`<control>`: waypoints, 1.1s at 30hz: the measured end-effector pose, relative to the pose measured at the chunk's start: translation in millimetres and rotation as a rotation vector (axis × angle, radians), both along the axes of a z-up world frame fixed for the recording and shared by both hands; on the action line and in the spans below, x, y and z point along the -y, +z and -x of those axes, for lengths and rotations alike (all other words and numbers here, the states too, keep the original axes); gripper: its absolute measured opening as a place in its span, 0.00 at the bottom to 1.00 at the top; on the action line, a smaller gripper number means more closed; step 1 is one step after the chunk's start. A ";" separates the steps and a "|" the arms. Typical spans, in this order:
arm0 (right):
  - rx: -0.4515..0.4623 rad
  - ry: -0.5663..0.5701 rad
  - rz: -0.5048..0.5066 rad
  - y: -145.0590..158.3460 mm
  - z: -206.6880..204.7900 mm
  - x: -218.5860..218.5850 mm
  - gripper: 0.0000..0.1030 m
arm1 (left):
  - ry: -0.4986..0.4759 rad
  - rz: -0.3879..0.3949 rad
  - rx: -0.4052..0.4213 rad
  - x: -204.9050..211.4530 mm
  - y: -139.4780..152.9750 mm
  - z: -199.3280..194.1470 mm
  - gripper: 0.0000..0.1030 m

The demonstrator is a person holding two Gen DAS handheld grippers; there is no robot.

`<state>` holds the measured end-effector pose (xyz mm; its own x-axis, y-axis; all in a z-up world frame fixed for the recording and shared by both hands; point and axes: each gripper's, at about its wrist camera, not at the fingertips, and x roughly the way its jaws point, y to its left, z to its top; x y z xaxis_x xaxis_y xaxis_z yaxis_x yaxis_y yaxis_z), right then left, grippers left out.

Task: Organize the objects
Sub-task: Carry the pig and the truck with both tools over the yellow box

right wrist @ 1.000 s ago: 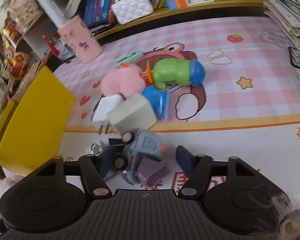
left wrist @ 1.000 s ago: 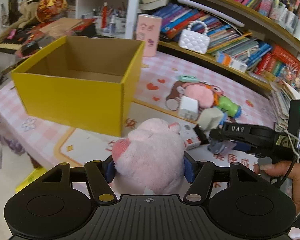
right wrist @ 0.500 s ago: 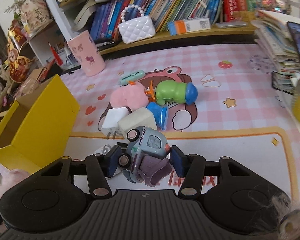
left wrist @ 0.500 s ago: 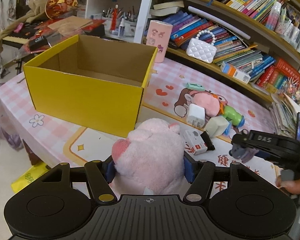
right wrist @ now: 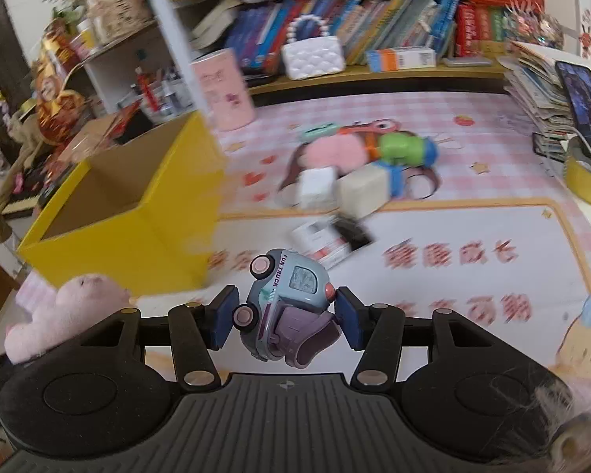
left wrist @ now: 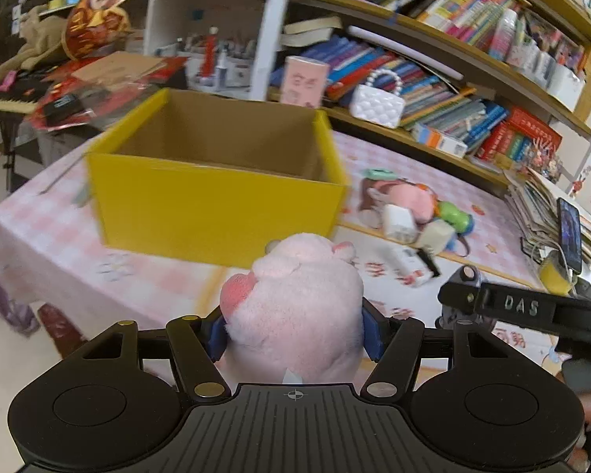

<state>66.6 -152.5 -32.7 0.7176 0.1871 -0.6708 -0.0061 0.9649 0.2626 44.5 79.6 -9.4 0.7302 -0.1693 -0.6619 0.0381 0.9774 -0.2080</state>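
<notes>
One yellow box (left wrist: 216, 213), one pink plush (left wrist: 295, 299), one toy truck (right wrist: 287, 307).

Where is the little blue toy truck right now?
The toy truck is held between the right gripper fingers, low in the middle of the right wrist view, just right of the yellow box.

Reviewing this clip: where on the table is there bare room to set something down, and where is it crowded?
Free: the yellow box interior, and the white mat area right of the flat packet. Crowded: the toy cluster around the green toy and white charger.
</notes>
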 end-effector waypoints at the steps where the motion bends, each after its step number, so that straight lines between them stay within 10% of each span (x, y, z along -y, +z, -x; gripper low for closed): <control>1: 0.004 0.007 0.005 1.0 5.1 -10.2 0.49 | 0.005 0.006 0.002 -11.0 1.0 4.1 0.62; 14: -0.006 0.159 0.026 -10.8 60.3 -144.0 0.49 | 0.011 -0.024 -0.012 -110.6 -3.0 56.2 0.62; 33: 0.030 0.135 0.112 -1.3 65.0 -175.5 0.49 | -0.037 0.010 0.024 -135.8 -5.6 51.3 0.62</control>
<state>1.6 23.0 -34.0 0.7111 0.2086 -0.6714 -0.1439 0.9779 0.1514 -6.7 215.4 -15.0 0.7387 -0.2030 -0.6427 0.0792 0.9731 -0.2164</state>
